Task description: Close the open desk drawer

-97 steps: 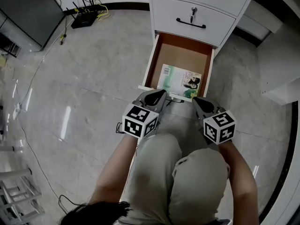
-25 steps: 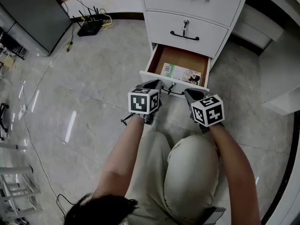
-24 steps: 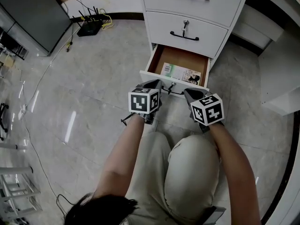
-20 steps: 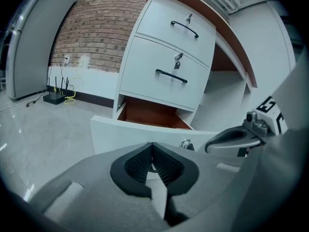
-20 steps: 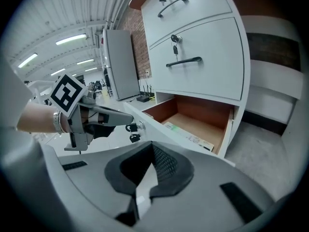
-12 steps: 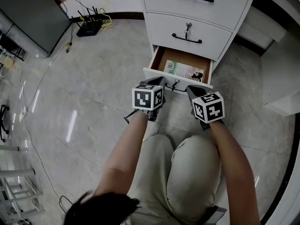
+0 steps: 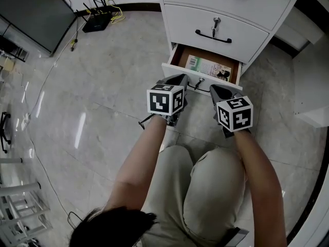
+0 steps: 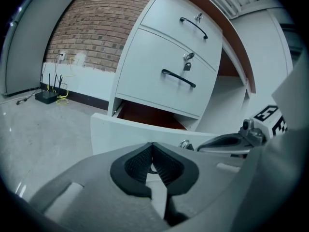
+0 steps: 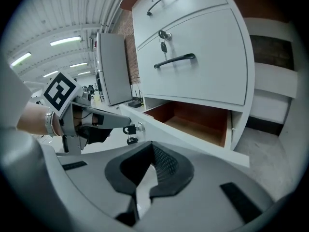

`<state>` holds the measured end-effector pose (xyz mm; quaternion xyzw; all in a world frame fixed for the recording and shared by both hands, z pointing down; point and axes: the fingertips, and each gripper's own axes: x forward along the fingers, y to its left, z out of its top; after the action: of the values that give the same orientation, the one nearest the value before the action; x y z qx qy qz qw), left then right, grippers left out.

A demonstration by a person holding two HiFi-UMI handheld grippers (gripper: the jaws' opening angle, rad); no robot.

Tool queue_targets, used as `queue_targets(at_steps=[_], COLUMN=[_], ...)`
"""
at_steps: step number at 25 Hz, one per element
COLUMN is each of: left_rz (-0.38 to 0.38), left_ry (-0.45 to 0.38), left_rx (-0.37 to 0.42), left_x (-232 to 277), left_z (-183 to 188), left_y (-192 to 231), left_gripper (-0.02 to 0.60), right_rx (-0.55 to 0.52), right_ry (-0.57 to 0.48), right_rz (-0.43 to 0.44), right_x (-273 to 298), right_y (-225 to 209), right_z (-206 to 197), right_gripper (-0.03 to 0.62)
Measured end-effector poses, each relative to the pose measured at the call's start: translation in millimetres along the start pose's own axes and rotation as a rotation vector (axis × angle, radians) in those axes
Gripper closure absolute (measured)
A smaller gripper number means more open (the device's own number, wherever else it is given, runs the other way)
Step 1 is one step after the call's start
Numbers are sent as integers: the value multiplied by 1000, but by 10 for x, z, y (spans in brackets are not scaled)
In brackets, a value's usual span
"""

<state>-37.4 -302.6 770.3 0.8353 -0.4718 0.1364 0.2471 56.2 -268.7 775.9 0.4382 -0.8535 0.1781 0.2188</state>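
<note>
Drawer (image 7: 170, 68), lowest of a white stack, stands part open directly ahead of both claws: judged mostly pushed home, with a strip of brown interior left showing, so the remaining work is the last push until its front sits flush with the fronts above. Far out to the left of the left claw stands a dark cabinet (image 7: 25, 9), and nearer, ahead and to the left, a router (image 7: 96, 22) with trailing cables lies on the floor by the wall; both are well apart from the drawer and of no concern. Left claw (image 7: 181, 78) is at the left part of the drawer front, its pad tips closed together with nothing clamped between them, apparently bearing on the panel. Between the two claws a key (image 7: 199, 81) hangs from the drawer's lock; it projects from the front and could be knocked, but does not obstruct closing. Just beyond the claws, inside the drawer, a book (image 7: 208, 66) lies flat below the rim, judged clear of the frame above. Right claw (image 7: 216, 89) is at the right part of the front, likewise closed tip to tip and holding nothing. Above both claws the middle drawer (image 7: 218, 32) is fully in. Runners are hidden; no blockage is visible.
</note>
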Motion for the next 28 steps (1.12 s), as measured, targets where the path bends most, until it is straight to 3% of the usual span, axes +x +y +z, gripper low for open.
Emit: queue_targets(at_steps=[28], left_rz=[1], left_ry=[-27], left_rx=[-13], left_x=[532], left_z=[358], left_y=[144], left_gripper=[575], right_rx=[8], right_ry=[-13], right_rz=[-99], right_x=[375], right_y=[-510], right_z=[295], right_gripper=[585])
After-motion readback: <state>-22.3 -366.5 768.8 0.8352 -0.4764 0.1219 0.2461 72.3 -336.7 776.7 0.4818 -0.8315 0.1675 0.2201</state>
